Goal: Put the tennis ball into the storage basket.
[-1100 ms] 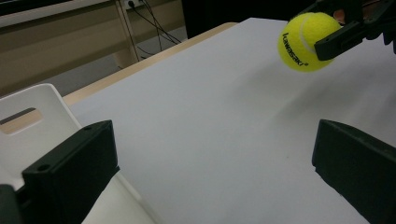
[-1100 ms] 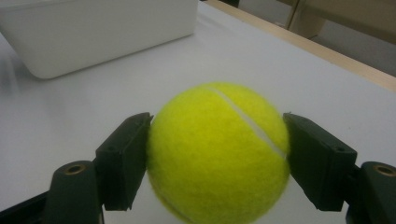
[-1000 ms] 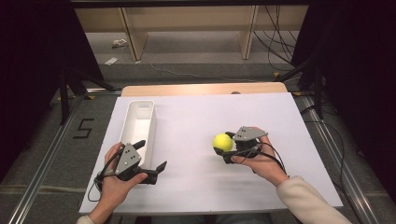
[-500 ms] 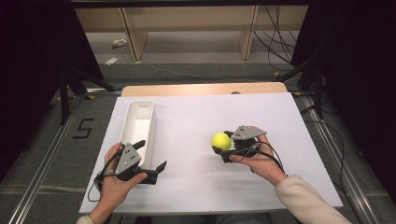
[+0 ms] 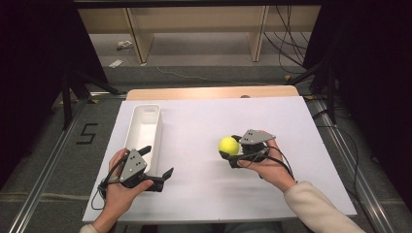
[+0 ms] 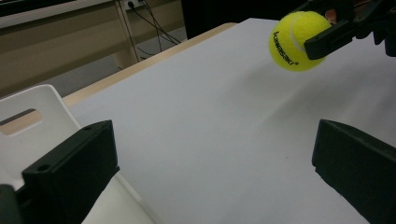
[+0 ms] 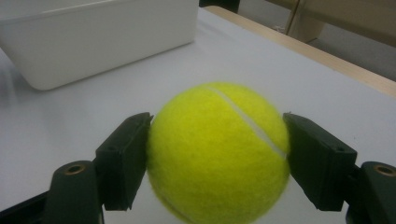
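The right tongs (image 5: 232,154) are clamped on the ball (image 5: 228,145), one jaw pressed against each side, as the right gripper view shows. The ball is lifted a little above the white worktop (image 5: 204,121); in the left gripper view it hangs clear of the surface, with a soft shadow beneath. The left tongs (image 5: 158,162) rest near the front left of the worktop with jaws wide apart and nothing between them, just beside the near end of the white bin (image 5: 145,124).

The work looks like carrying the ball across to the bin. The main risk, as I judge it, is the grip itself: the jaws meet the ball only at two small flat patches on a round, fuzzy surface. A quick swing or a slight easing of the squeeze could let it roll out. Once loose it would bounce and run off the worktop. The bin is narrow, too, so a release off its centre line could strike the rim and send the ball out. The left tongs beside the bin may also crowd the approach.
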`<action>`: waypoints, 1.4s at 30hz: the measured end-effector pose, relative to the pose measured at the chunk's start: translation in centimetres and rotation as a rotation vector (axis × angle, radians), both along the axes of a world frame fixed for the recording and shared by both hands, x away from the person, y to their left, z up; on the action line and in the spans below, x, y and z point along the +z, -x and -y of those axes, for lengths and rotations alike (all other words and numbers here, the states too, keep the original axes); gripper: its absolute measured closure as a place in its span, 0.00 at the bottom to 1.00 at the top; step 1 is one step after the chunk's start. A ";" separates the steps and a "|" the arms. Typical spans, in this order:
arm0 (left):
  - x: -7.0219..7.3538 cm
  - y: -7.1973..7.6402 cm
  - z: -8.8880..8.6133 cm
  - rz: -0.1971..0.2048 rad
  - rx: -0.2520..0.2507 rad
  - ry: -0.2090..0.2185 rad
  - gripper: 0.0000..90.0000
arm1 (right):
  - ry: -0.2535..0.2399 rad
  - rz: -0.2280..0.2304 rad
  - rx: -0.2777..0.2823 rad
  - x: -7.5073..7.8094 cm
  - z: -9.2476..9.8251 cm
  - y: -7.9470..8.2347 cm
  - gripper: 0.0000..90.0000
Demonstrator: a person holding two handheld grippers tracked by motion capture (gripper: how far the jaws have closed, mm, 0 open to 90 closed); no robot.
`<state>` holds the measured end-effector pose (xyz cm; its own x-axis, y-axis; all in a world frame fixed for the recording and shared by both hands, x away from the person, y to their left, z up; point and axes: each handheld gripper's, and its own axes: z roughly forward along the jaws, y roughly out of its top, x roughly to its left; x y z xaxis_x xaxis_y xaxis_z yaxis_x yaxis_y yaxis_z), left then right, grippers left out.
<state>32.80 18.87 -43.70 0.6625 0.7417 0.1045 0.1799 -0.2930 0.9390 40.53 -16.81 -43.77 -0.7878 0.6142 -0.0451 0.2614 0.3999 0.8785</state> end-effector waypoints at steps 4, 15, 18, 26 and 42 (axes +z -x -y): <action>0.0 0.0 0.0 0.000 0.000 0.000 0.00 | -0.002 0.000 -0.002 0.0 -0.1 -0.1 0.30; 0.0 0.0 0.0 0.002 -0.001 0.003 0.00 | -0.006 0.006 0.001 0.2 -0.7 -0.4 0.30; 0.0 0.0 0.0 0.002 -0.002 0.003 0.00 | -0.006 0.006 0.004 0.2 -0.8 -0.4 0.30; 0.0 0.1 0.0 0.002 -0.003 0.003 0.00 | -0.009 0.007 0.003 0.3 -1.0 -0.6 0.30; 0.1 0.1 0.0 0.005 -0.004 0.003 0.00 | -0.014 0.011 -0.002 0.5 -1.3 -0.9 0.30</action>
